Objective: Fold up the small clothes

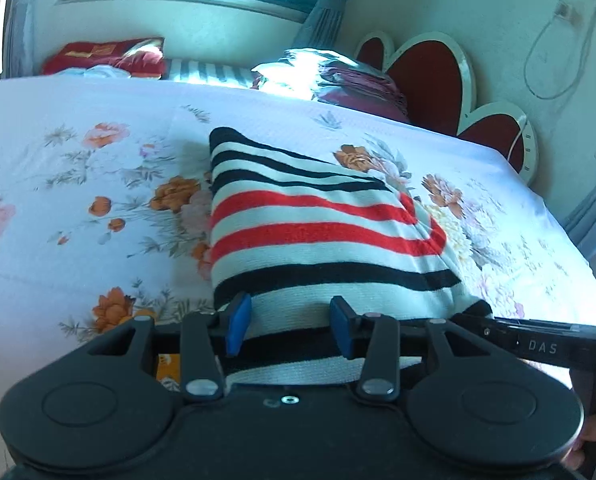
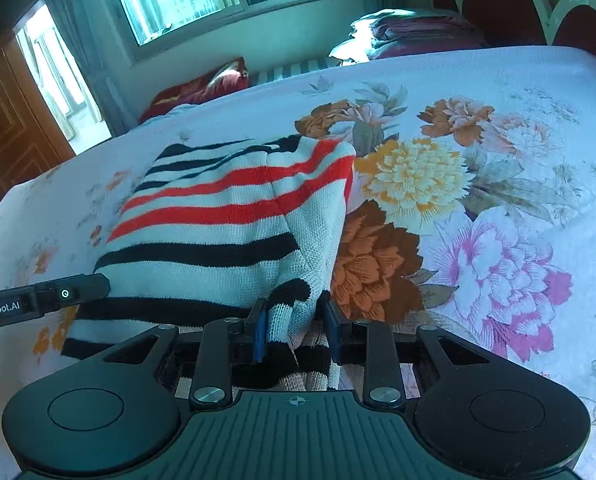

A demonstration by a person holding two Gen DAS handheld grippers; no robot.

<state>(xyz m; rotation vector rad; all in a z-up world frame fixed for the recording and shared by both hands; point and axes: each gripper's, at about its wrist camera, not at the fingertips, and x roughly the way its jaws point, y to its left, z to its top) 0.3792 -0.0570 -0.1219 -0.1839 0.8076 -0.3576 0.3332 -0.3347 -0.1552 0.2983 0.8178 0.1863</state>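
Observation:
A small knitted sweater [image 1: 318,232] with white, black and red stripes lies folded on the floral bedsheet [image 1: 77,200]. My left gripper [image 1: 287,328] stands open over the sweater's near edge, its blue pads [image 1: 237,322] either side of the cloth, not pinching it. In the right wrist view the sweater [image 2: 225,224] lies left of centre. My right gripper [image 2: 295,332] is at its near right corner, pads [image 2: 259,332] apart with a bunch of cloth between them. The other gripper's body shows at the left [image 2: 41,296].
The bed's heart-shaped red headboard [image 1: 430,80] stands at the far right. Red pillows [image 1: 105,58] and a folded maroon blanket [image 1: 358,84] lie along the far edge under a window. A wooden door [image 2: 5,128] is at the left.

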